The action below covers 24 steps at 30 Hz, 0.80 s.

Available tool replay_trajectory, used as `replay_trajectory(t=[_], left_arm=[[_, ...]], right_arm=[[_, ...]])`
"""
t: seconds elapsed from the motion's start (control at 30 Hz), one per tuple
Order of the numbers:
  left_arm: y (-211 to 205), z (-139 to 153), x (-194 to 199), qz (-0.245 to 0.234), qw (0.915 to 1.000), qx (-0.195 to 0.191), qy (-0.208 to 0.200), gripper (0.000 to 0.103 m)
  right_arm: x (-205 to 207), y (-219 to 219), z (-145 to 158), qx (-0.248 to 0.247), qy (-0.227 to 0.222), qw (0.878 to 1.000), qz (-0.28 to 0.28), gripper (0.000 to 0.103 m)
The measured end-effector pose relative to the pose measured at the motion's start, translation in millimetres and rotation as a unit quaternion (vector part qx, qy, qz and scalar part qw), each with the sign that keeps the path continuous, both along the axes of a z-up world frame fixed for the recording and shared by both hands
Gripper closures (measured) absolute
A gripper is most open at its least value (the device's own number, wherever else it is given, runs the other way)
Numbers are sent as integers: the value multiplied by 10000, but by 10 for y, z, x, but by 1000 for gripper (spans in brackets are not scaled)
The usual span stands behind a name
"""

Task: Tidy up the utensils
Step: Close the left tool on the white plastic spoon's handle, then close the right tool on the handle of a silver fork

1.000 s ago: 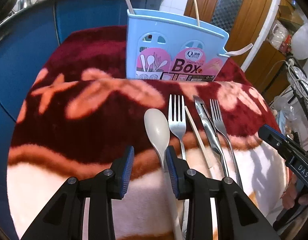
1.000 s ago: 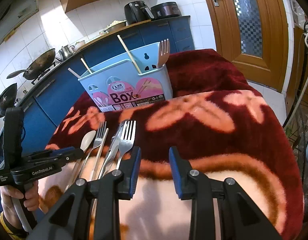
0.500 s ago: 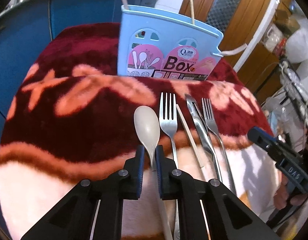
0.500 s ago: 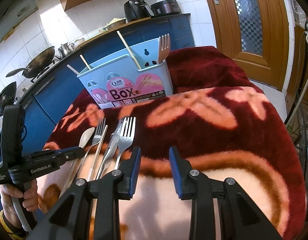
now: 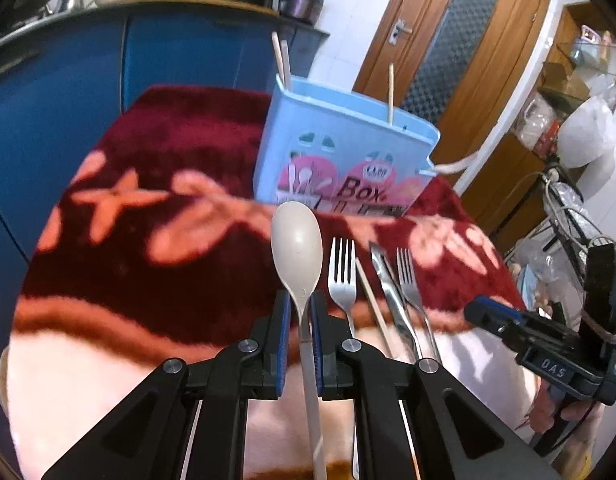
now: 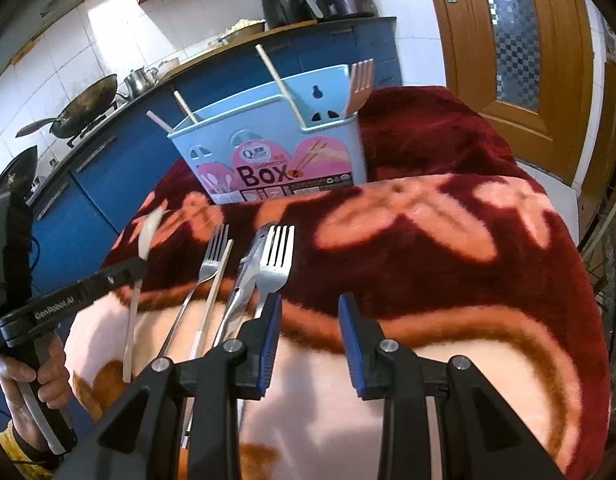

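My left gripper (image 5: pixel 299 309) is shut on the neck of a beige spoon (image 5: pixel 296 240) and holds it lifted above the blanket; the spoon also shows in the right wrist view (image 6: pixel 148 234). A light blue utensil box (image 5: pixel 343 160) stands upright behind, with chopsticks in it and a wooden fork (image 6: pixel 359 80) at its right end. Two metal forks (image 6: pixel 274 258), a chopstick (image 6: pixel 216 284) and a metal knife (image 6: pixel 248 268) lie side by side on the blanket. My right gripper (image 6: pixel 309 320) is open and empty, just right of the nearest fork.
The table is covered by a dark red and pink blanket (image 6: pixel 447 260). Blue kitchen cabinets (image 5: pixel 68 92) stand behind, with woks (image 6: pixel 84 112) on the counter. A wooden door (image 6: pixel 519 40) is at the right.
My left gripper closed on the spoon's neck and lifted it off the blanket toward the box. My right gripper moved slightly closer to the forks and stayed open.
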<state>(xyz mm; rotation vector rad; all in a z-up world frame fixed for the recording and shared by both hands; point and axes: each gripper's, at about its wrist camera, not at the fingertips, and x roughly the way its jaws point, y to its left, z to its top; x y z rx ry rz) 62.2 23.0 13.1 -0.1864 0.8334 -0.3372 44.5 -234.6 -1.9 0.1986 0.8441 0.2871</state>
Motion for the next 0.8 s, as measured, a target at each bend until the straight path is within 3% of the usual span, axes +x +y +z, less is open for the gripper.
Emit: replay_trajectory(t=[0.47, 0.8], left_arm=[[112, 159, -103, 142, 9979, 67, -626, 94], [151, 164, -121, 170, 9973, -19, -715, 94]], right_arm=[[140, 238, -100, -23, 636, 9973, 365, 71], [332, 438, -119, -544, 1041, 9909, 664, 71]])
